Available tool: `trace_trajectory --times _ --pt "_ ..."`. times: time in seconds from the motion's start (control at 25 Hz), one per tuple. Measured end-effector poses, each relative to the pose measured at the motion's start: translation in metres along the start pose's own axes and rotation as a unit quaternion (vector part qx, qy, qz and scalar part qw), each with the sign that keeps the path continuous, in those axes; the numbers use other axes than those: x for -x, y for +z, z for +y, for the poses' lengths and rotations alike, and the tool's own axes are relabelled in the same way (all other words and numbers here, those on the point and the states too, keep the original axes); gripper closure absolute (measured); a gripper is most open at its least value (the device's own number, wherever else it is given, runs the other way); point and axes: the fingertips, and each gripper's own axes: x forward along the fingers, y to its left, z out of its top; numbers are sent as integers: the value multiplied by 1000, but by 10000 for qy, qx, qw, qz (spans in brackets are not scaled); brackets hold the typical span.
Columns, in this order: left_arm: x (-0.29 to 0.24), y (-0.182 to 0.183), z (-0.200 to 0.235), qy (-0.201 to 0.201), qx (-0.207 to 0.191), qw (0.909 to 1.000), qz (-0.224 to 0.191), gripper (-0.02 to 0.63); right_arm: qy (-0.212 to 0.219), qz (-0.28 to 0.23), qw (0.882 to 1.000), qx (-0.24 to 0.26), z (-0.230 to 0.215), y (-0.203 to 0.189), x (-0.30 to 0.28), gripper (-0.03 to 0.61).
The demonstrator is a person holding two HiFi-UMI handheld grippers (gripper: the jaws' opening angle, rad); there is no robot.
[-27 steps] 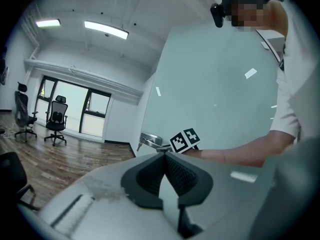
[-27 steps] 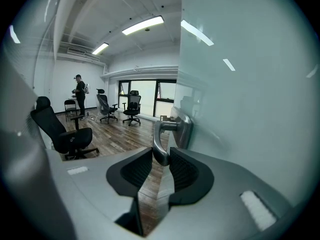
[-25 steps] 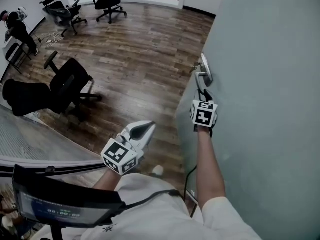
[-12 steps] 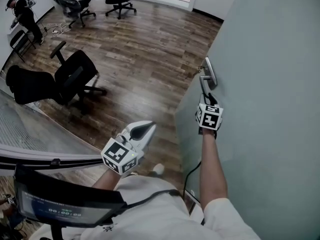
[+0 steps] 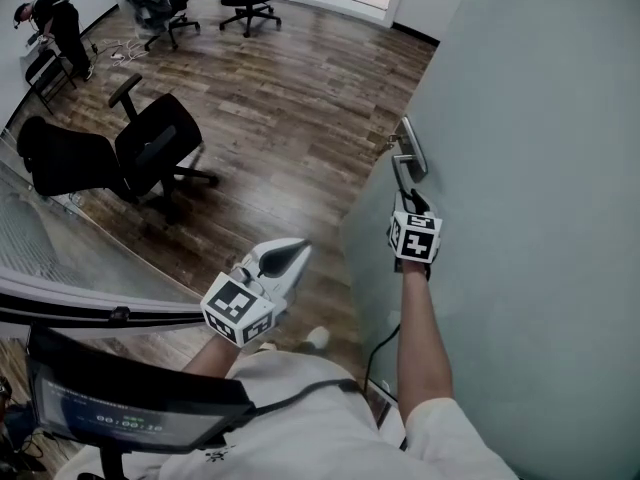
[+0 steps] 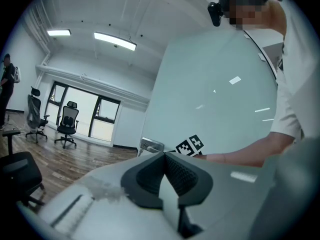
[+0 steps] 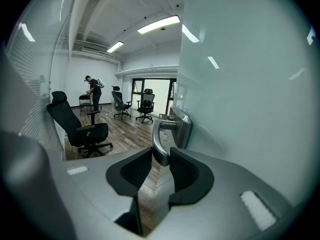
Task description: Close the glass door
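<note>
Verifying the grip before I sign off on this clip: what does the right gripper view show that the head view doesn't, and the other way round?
Only the right gripper view: the right gripper clamped on the door handle at its lever end, and lit ceiling lights. Only the head view: the left gripper, held clear of the glass door, and a screen at the bottom left. Both: handle, door, a black office chair and a person at the room's far end.

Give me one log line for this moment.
right tongs: clamped on door handle | left tongs: shut, empty | glass door: open
</note>
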Motion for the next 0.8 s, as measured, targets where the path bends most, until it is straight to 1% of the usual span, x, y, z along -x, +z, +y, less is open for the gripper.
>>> trace_trajectory --times 0.24,0.44,0.64,0.8 --pt "22 -23 6 64 -39 10000 -51 613 113 -44 9999 24 29 -20 -6 460" --pt "70 -16 11 62 -25 9999 -122 613 180 -23 9997 141 71 -8 12 457" --pt "103 -24 18 101 -15 9998 -150 614 275 -32 9994 223 103 -15 20 456" --pt "141 -27 22 101 -5 9998 -178 614 336 -43 9991 239 138 -14 33 453"
